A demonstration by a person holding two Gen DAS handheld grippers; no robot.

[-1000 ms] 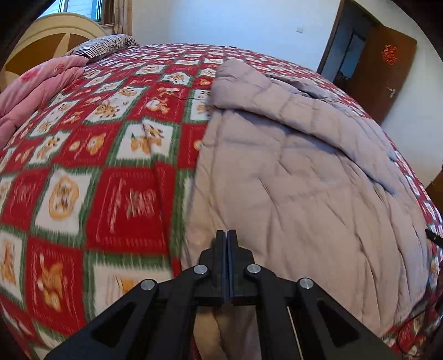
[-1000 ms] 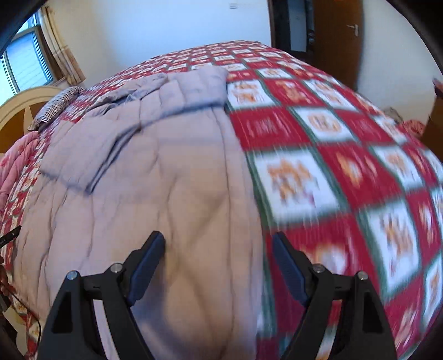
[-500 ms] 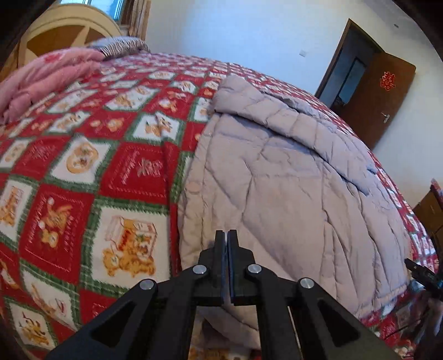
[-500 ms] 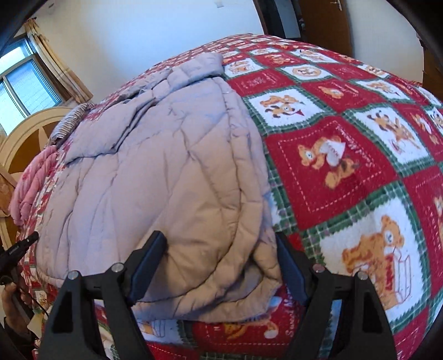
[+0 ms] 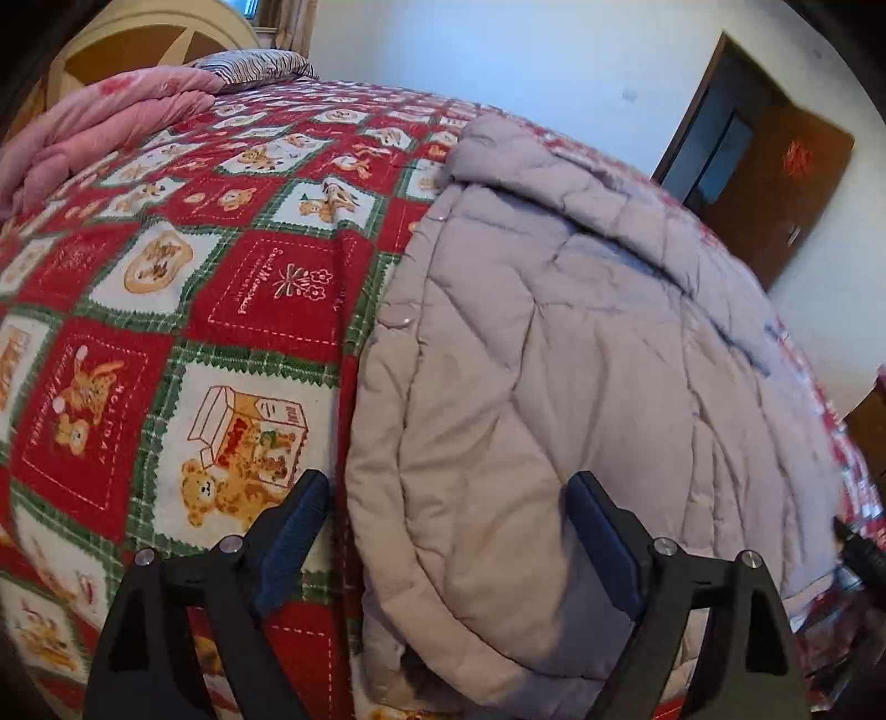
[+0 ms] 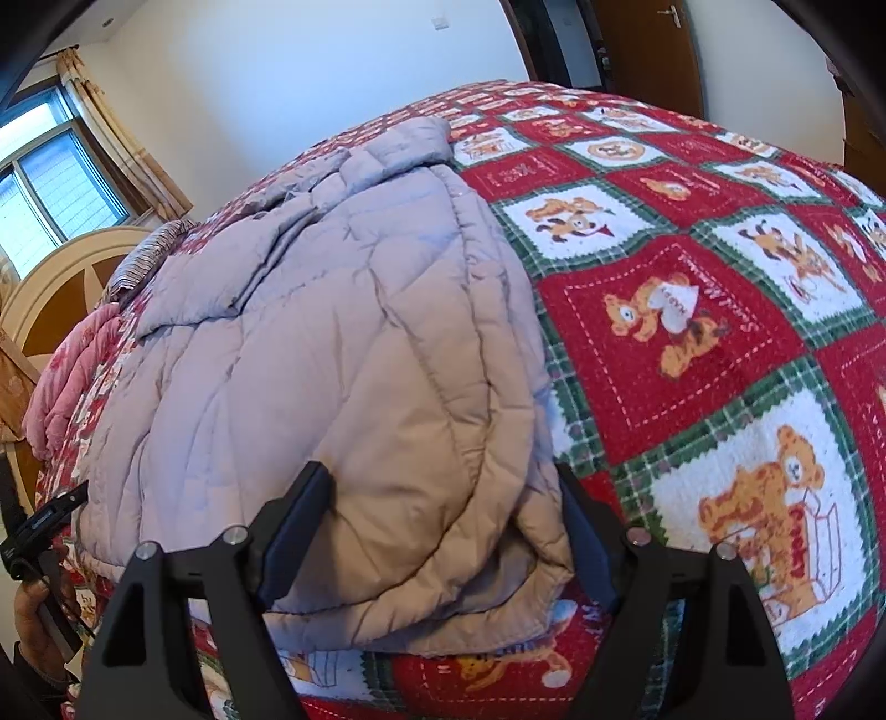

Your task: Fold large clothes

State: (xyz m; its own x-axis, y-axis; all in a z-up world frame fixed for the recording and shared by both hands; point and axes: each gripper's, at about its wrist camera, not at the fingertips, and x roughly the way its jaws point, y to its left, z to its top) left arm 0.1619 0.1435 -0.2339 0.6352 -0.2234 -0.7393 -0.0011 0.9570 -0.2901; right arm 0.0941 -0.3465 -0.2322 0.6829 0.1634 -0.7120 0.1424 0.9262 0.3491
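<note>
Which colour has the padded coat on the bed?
Pale lilac-grey coat, clearest in the left wrist view.

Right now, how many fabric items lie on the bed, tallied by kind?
Grey quilted coat: 1
Red patchwork teddy-bear bedspread: 1
Pink quilt: 1
Striped pillow: 1
Total: 4

Bed (image 5: 166, 310): covered by a red, green and white patchwork blanket printed with bears. Headboard (image 5: 138, 39): cream, arched, inset with brown panels. Walls (image 6: 310, 72): plain, pale. Window (image 6: 50, 188): daylight admitted, tan curtain (image 6: 116, 138) hung beside. Door (image 5: 786, 183): brown wood, stood open.
</note>
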